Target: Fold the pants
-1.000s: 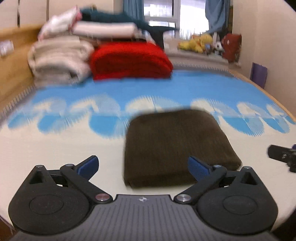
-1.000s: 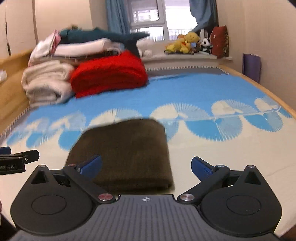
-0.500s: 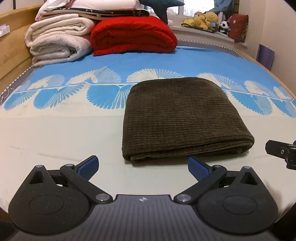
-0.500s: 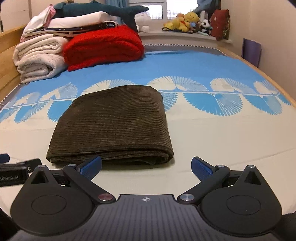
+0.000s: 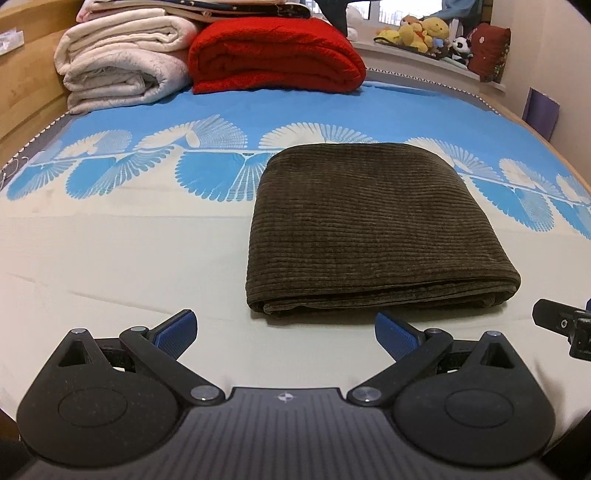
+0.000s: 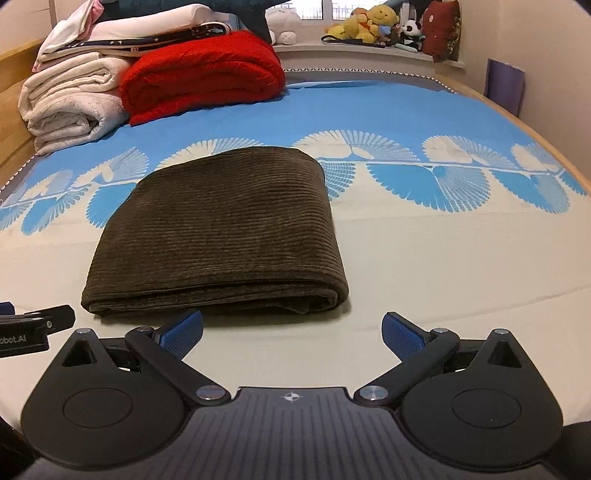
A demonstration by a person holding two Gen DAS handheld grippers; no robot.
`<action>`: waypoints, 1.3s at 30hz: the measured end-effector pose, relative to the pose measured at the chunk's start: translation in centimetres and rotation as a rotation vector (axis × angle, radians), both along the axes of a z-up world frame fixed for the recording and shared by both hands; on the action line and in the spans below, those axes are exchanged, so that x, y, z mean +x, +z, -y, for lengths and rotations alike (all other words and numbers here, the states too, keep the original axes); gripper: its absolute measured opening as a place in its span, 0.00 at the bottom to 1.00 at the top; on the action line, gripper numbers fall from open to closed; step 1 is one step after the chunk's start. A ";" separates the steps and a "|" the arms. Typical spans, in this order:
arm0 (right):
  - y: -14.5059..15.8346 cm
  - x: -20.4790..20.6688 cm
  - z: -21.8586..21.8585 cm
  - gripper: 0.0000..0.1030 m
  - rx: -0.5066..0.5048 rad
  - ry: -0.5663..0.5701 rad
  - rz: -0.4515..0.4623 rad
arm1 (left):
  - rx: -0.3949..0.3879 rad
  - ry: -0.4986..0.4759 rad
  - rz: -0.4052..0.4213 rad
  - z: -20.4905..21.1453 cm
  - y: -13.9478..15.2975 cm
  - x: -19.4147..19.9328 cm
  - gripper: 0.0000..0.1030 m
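Nearby: red blanket (image 5: 275, 55) & white blankets (image 5: 122, 68) behind folded pants (image 5: 369, 225).

Both views are sharp and evenly lit by soft indoor light, with no motion blur and the corduroy ribs of the folded pants (image 5: 369, 221) crisp. The pants cast only a thin, soft shadow along their near edge onto the bed sheet (image 6: 443, 258). Fisheye distortion bows the bed's sides, the corners fall to black vignette, and the window (image 6: 332, 7) is washed out.
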State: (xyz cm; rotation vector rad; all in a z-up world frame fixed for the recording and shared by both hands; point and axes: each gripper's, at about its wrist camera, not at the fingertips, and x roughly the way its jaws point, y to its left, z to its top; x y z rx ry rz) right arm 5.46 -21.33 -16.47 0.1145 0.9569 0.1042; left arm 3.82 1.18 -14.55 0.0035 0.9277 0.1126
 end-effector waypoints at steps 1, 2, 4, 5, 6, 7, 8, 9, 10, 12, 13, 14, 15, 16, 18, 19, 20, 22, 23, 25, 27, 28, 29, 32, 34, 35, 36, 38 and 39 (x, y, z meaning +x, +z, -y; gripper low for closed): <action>0.0 -0.1 0.0 0.99 -0.003 0.003 0.000 | 0.003 -0.002 0.000 0.1 0.0 0.0 1.00; 0.0 -0.1 -0.1 0.99 -0.004 0.006 0.000 | 0.004 -0.003 0.001 0.1 0.0 0.0 1.00; 0.1 -0.1 0.0 0.99 -0.005 0.009 0.003 | 0.003 -0.006 0.001 0.2 -0.1 0.1 1.00; 0.1 -0.1 0.0 0.99 -0.004 0.009 0.004 | 0.003 -0.007 0.001 0.3 -0.1 0.1 1.00; 0.1 -0.1 0.0 0.99 -0.004 0.010 0.005 | 0.003 -0.007 0.002 0.3 -0.1 0.1 1.00; 0.1 -0.1 0.0 0.99 -0.005 0.011 0.005 | 0.002 -0.006 0.002 0.3 -0.1 0.1 1.00; 0.1 -0.1 0.0 0.99 -0.006 0.012 0.005 | 0.001 -0.007 0.002 0.4 -0.1 0.1 1.00; 0.1 -0.1 0.1 0.99 -0.007 0.014 0.006 | 0.001 -0.009 0.003 0.4 -0.1 0.0 1.00; 0.2 -0.1 0.0 0.99 -0.008 0.015 0.007 | 0.002 -0.012 0.004 0.4 -0.1 0.0 1.00; 0.2 -0.2 -0.1 0.99 -0.010 0.019 0.009 | 0.003 -0.016 0.005 0.4 -0.2 0.0 1.00; 0.2 -0.2 -0.1 0.99 -0.010 0.020 0.010 | 0.003 -0.017 0.005 0.4 -0.2 0.0 1.00; 0.2 -0.2 -0.1 0.99 -0.011 0.021 0.011 | 0.003 -0.016 0.006 0.3 -0.1 0.0 1.00; 0.2 -0.2 -0.2 0.99 -0.011 0.021 0.011 | 0.002 -0.015 0.007 0.3 -0.1 0.0 1.00; 0.2 -0.2 -0.2 0.99 -0.012 0.021 0.011 | 0.001 -0.014 0.007 0.3 -0.1 0.0 1.00; 0.2 -0.2 -0.2 0.99 -0.011 0.022 0.011 | -0.001 -0.014 0.009 0.2 -0.1 -0.1 1.00; 0.2 -0.2 -0.2 0.99 -0.011 0.022 0.011 | 0.000 -0.014 0.009 0.2 -0.1 -0.1 1.00; 0.2 -0.2 -0.3 0.99 -0.012 0.023 0.011 | -0.001 -0.016 0.010 0.2 -0.1 -0.1 1.00; 0.2 -0.2 -0.3 0.99 -0.014 0.027 0.012 | 0.000 -0.017 0.011 0.2 -0.1 -0.1 1.00; 0.2 -0.2 -0.4 0.99 -0.015 0.028 0.013 | -0.001 -0.017 0.011 0.2 -0.1 -0.1 1.00; 0.2 -0.3 -0.4 0.99 -0.016 0.030 0.015 | 0.000 -0.018 0.011 0.2 -0.1 -0.1 1.00; 0.2 -0.3 -0.4 0.99 -0.016 0.032 0.015 | 0.000 -0.020 0.013 0.2 0.0 -0.1 1.00; 0.2 -0.3 -0.4 0.99 -0.017 0.033 0.015 | 0.000 -0.020 0.013 0.3 0.0 -0.1 1.00; 0.2 -0.3 -0.5 0.99 -0.017 0.033 0.015 | 0.000 -0.021 0.013 0.2 0.0 -0.1 1.00; 0.2 -0.3 -0.5 0.99 -0.017 0.032 0.015 | 0.000 -0.021 0.014 0.2 0.0 -0.1 1.00; 0.2 -0.3 -0.5 0.99 -0.017 0.032 0.015 | 0.000 -0.022 0.014 0.2 0.0 -0.1 1.00; 0.2 -0.4 -0.5 0.99 -0.017 0.032 0.015 | 0.001 -0.021 0.013 0.2 -0.1 -0.1 1.00; 0.2 -0.4 -0.5 0.99 -0.017 0.032 0.015 | 0.000 -0.020 0.013 0.3 0.0 -0.1 1.00; 0.2 -0.4 -0.5 0.99 -0.017 0.033 0.015 | 0.001 -0.020 0.013 0.3 0.0 -0.1 1.00; 0.2 -0.4 -0.5 0.99 -0.017 0.033 0.015 | 0.001 -0.020 0.013 0.3 0.0 -0.1 1.00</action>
